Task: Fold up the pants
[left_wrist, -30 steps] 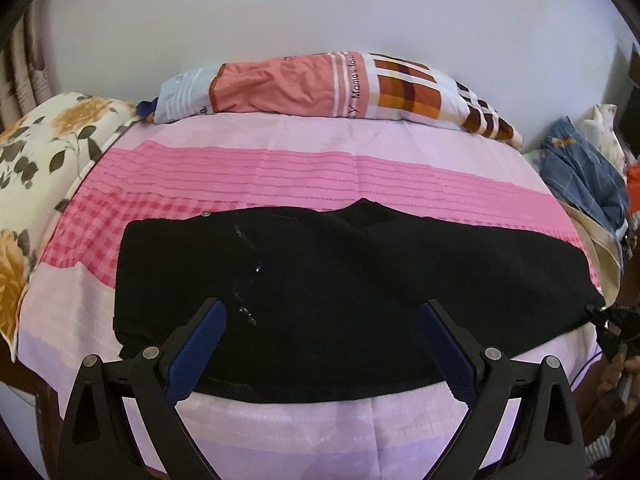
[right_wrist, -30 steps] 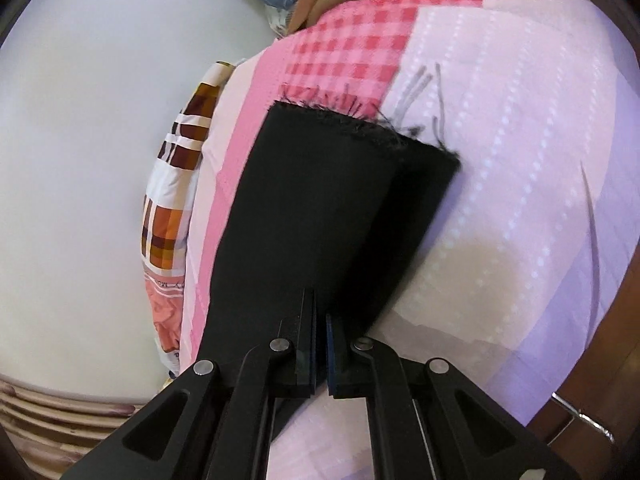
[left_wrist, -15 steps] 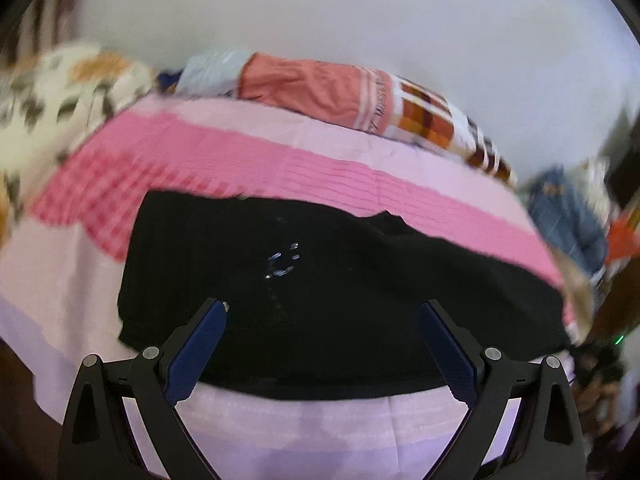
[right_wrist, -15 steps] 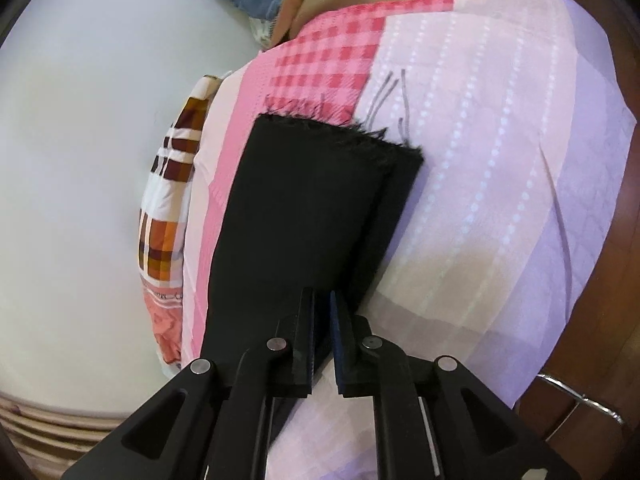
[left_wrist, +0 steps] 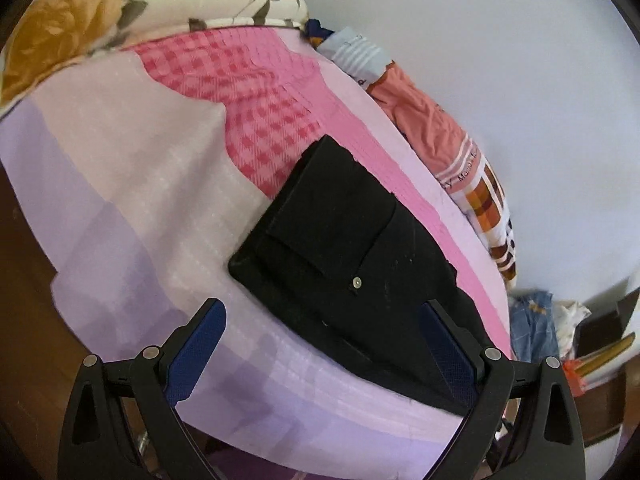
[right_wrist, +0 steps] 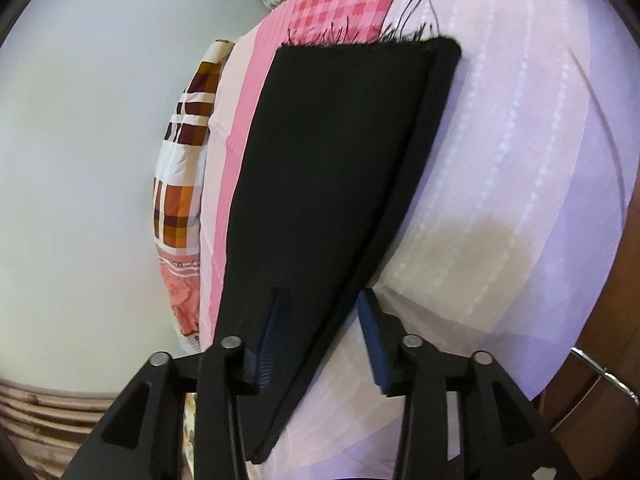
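Left wrist view: pants (left_wrist: 360,256) lie flat on bedsheet (left_wrist: 132,200), waistband end toward 10 o'clock, legs running to 4 o'clock. Pillow (left_wrist: 452,152) beyond pants at 2 o'clock; floral pillow (left_wrist: 120,8) at 11 o'clock. Right wrist view: pant hems (right_wrist: 360,44) at 12 o'clock, pillow (right_wrist: 180,160) at 9 o'clock.

Each camera looks forward along its own gripper's fingers, close above the bed. The left view faces the waistband end of the black pants (left_wrist: 352,256) — the right view faces the frayed hem end (right_wrist: 340,168). Both share the pants, the pink bedspread (left_wrist: 132,184) and the patterned pillow (right_wrist: 180,184) against the wall.
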